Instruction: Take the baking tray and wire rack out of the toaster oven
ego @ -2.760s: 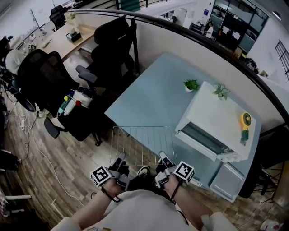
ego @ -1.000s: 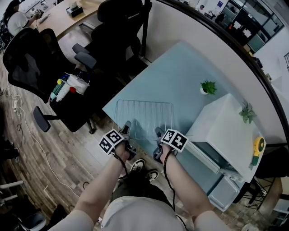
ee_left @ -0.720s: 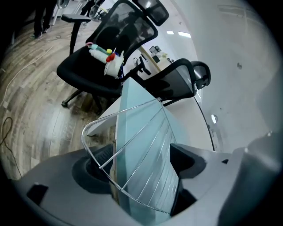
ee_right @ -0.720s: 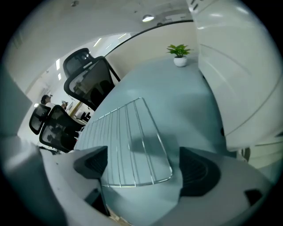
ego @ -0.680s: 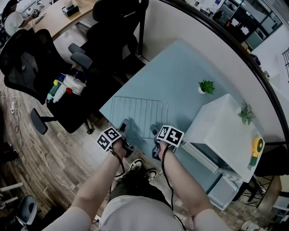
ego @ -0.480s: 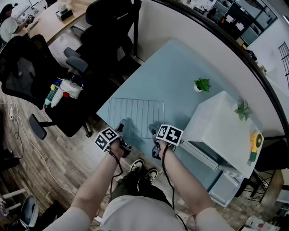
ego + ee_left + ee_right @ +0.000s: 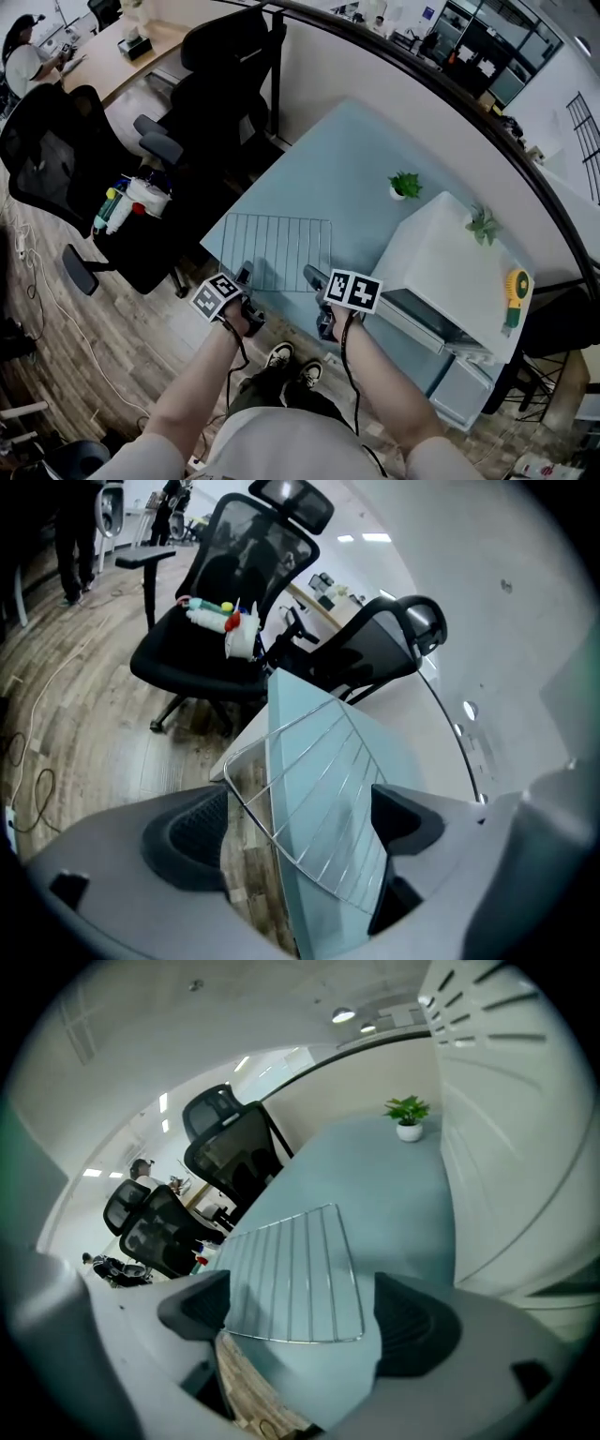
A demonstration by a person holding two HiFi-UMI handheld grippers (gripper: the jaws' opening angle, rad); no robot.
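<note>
Wire rack lies flat at the desk's near-left edge. Left gripper's jaws are spread, just opening; right gripper's are spread, just closing slightly. Neither touches it. Withdraw straight back — no nudging the rack.

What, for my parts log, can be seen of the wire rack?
The wire rack is a rectangular frame of thin, shiny metal wire crossed by parallel bars. It lies flat on the pale blue table, near its front corner. In the left gripper view one corner overhangs the table's edge. Nothing lies on it or grips it.
</note>
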